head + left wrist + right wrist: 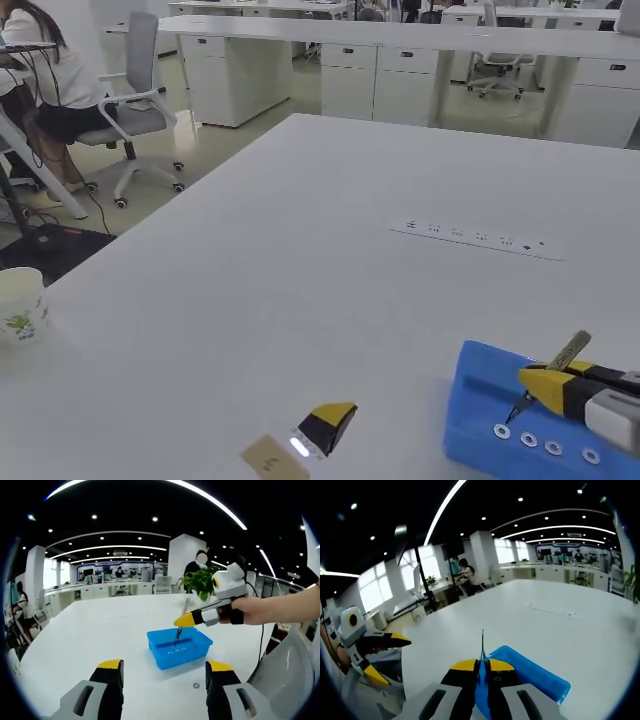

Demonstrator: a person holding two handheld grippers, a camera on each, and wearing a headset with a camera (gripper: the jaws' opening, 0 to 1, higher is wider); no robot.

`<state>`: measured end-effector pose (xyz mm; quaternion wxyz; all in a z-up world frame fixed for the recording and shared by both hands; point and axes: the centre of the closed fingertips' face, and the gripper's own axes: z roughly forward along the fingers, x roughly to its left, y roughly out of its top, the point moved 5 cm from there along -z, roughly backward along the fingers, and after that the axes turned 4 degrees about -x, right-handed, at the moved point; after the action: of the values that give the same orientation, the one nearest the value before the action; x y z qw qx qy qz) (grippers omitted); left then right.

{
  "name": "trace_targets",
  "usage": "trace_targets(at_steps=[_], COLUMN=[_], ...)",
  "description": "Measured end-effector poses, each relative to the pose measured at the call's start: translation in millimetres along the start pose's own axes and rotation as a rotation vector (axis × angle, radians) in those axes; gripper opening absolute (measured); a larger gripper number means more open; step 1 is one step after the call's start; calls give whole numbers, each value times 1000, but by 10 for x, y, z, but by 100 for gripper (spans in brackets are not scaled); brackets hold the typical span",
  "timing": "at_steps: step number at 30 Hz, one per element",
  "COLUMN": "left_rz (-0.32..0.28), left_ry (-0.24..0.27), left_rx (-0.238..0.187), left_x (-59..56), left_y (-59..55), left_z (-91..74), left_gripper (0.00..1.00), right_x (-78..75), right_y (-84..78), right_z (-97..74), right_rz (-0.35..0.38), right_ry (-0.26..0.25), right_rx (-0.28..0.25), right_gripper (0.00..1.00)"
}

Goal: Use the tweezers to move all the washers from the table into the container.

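Four washers (528,439) lie in a row on the floor of the blue container (478,372), which is set on the white table (300,280) close to the person. In the left gripper view one more washer (196,685) is seen on the table, just in front of the container and apart from it, so the task is judged not yet finished. The tweezers (520,406) are pointed down into the container, tips just above the row, as a piece would be let go there; whether anything is between the tips cannot be told. They are clamped between the jaws of the right gripper (532,382), which are pressed together on the handle, and the tool is held steeply so that its fine tips can be brought to a flat, thin piece. The left gripper (165,666) is held low over the table beside the container, well apart from the tweezers, with its jaws spread and nothing in them. It appears to be kept clear of the work, as only one tool is needed.
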<state>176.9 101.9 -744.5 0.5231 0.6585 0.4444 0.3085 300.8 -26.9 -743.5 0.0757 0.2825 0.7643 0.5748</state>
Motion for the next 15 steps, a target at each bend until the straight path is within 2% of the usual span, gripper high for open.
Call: trace_targets(at_steps=[6, 8, 15], left_rz=[1, -4, -3], left_ry=[-3, -6, -8], left_rx=[1, -10, -5], left_x=[-6, -9, -12], left_y=[-3, 11, 0], left_z=[3, 3, 2], left_gripper=[66, 66, 66], right_x=[123, 182, 335], right_y=[-11, -40, -234], right_z=[-86, -116, -197], right_rz=[15, 26, 63], right_ry=[23, 42, 85], right_rx=[-11, -5, 30], right_gripper=[4, 4, 4])
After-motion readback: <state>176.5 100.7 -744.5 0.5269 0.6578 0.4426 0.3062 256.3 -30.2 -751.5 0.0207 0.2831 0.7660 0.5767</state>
